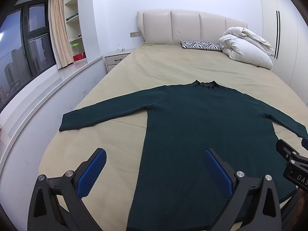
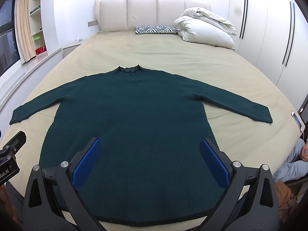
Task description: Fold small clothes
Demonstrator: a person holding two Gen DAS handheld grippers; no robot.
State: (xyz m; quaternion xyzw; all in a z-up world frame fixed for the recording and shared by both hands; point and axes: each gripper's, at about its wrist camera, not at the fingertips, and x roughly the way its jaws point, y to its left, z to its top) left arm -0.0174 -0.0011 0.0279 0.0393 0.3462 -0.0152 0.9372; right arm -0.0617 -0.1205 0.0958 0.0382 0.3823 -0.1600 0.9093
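A dark green long-sleeved sweater (image 1: 202,119) lies flat and face down or up on the beige bed, collar toward the headboard, both sleeves spread outward; it also shows in the right wrist view (image 2: 134,111). My left gripper (image 1: 155,154) is open and empty, hovering above the sweater's lower left edge. My right gripper (image 2: 151,144) is open and empty, hovering above the lower middle of the sweater near its hem. The right gripper's tip shows at the left view's right edge (image 1: 288,152); the left gripper's tip shows at the right view's left edge (image 2: 13,144).
The bed (image 2: 173,57) has a padded headboard (image 2: 142,13), a zebra-print pillow (image 2: 156,29) and a folded white duvet (image 2: 206,28) at its head. A window ledge (image 1: 48,88) runs along the left; wardrobes (image 2: 269,38) stand right. A phone (image 2: 297,121) lies at the bed's right edge beside a seated person (image 2: 294,159).
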